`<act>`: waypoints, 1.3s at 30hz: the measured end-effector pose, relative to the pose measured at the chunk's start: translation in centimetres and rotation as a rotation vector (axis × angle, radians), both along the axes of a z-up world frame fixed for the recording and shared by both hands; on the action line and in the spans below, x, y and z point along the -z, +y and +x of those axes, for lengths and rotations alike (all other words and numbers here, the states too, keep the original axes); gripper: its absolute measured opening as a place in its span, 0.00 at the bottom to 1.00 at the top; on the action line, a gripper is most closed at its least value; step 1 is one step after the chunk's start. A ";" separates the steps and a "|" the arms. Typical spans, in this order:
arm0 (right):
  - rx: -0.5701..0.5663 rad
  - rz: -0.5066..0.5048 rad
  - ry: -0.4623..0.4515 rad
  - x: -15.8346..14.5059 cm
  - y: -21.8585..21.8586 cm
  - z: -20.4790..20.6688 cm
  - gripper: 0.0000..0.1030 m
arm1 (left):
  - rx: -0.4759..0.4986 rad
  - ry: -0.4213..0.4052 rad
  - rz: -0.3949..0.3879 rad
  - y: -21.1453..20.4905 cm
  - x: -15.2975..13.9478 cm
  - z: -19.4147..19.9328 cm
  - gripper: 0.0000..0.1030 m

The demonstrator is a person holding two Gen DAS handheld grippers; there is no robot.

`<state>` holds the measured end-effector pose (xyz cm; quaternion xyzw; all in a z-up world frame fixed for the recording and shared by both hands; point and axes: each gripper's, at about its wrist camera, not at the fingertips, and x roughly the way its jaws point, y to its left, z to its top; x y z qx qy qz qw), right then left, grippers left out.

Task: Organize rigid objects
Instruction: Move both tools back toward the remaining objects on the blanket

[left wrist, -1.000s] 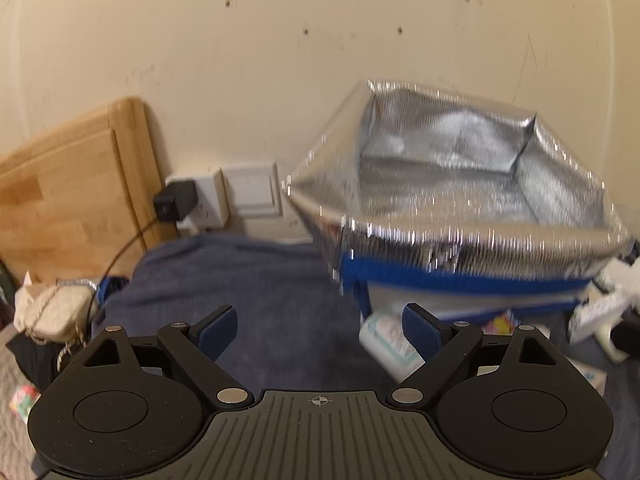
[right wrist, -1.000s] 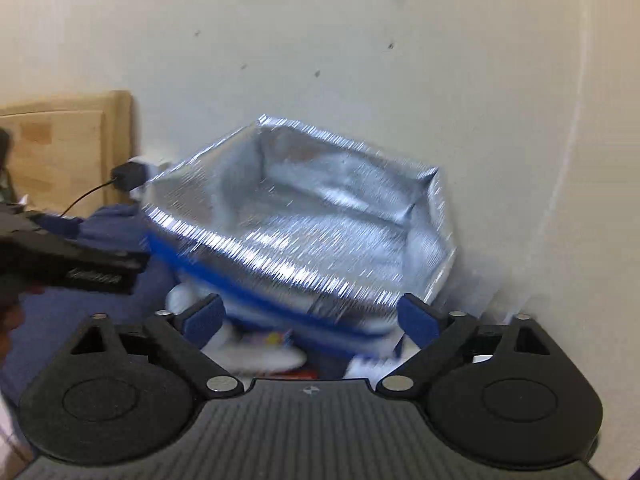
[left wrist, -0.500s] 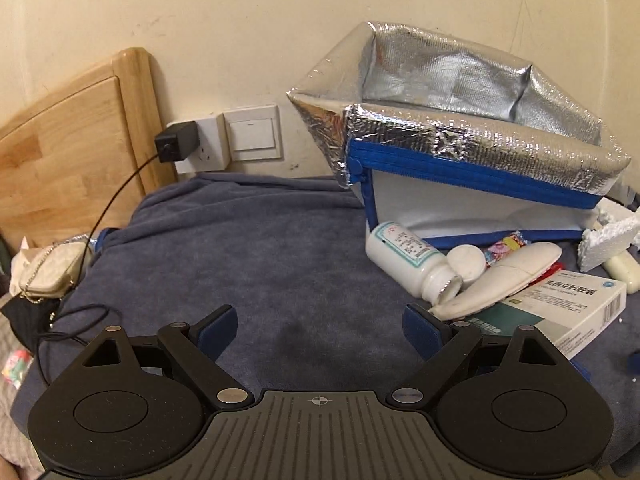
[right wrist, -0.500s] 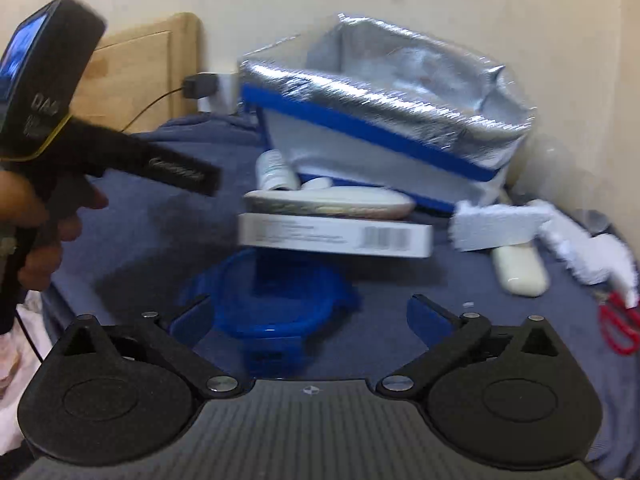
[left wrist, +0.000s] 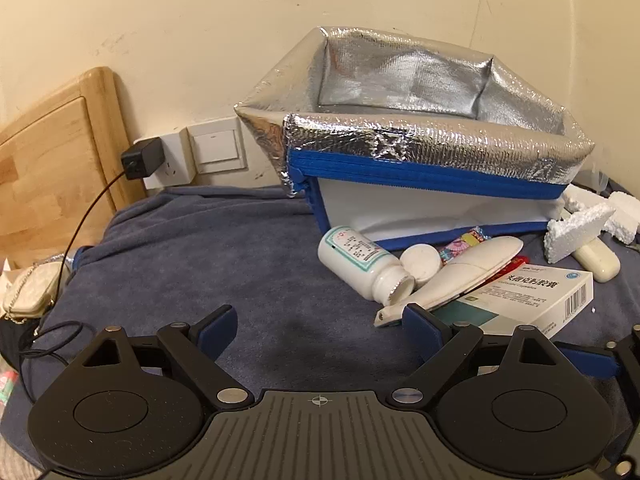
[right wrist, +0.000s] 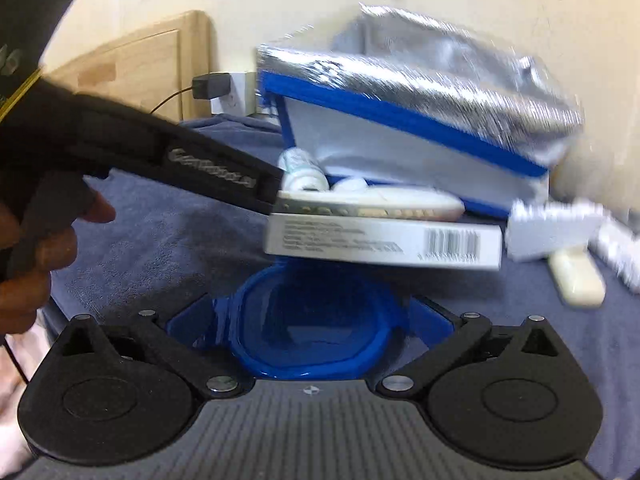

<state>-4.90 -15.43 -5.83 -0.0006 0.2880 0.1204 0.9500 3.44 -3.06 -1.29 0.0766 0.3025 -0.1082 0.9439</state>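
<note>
The right gripper (right wrist: 308, 316) is spread wide around a blue container (right wrist: 312, 324), not clamped; the left gripper (left wrist: 320, 328) is held apart, empty. Beyond, a medicine box (right wrist: 380, 242) is perched above; it could be knocked off. The insulated bag (left wrist: 420, 128) is tilted behind.

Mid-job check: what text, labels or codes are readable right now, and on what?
Medicine box: blue Chinese heading, characters too small to read surely; barcode, digits unreadable.
White bottle: printed label, too small to read.
Left gripper arm: embossed brand, blurred, unreadable.
Colourful wrapper: nothing legible.
</note>
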 end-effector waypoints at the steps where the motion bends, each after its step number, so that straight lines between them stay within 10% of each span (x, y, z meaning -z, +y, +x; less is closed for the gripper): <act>1: 0.001 -0.001 -0.004 0.1 -0.3 -0.2 1.00 | -0.001 0.004 -0.006 0.0 0.0 0.0 0.89; 32: 0.165 0.011 0.005 -1.0 -10.7 -4.5 0.94 | 0.168 -0.006 0.067 -7.7 1.3 -1.0 0.95; 39: 0.215 0.022 -0.023 -1.8 -12.6 -4.9 0.94 | 0.251 -0.132 0.158 -8.7 1.9 -2.1 1.00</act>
